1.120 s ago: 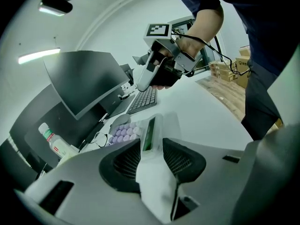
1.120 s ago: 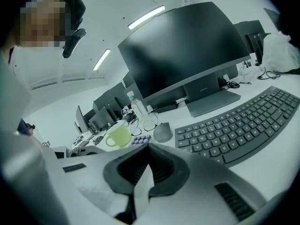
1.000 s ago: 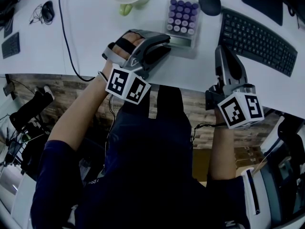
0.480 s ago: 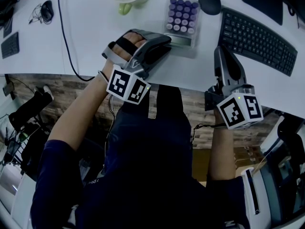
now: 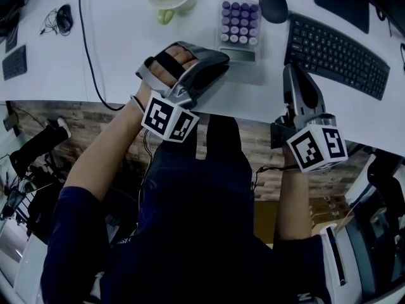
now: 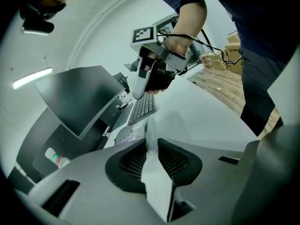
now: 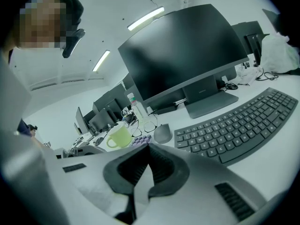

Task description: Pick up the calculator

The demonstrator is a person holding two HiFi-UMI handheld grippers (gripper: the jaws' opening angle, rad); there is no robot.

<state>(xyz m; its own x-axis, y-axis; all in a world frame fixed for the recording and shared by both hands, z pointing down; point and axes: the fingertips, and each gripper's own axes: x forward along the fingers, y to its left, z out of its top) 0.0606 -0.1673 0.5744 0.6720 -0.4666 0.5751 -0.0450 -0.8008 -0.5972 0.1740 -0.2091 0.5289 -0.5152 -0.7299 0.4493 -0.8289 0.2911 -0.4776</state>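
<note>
One change: left gripper point(image 5: 220, 60) jaws just closed, pinching calculator point(image 5: 238, 24) at near edge; lift-ready. Right gripper point(image 5: 293, 71), right of calculator, jaws together.

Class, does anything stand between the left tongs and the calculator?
Nothing visible does. The left tongs have just been closing, with the near edge of the calculator already between their pads.

White desk point(image 5: 120, 49) over wood-plank floor point(image 5: 76, 116), strip lights point(image 7: 145, 18) on a pale ceiling.
</note>
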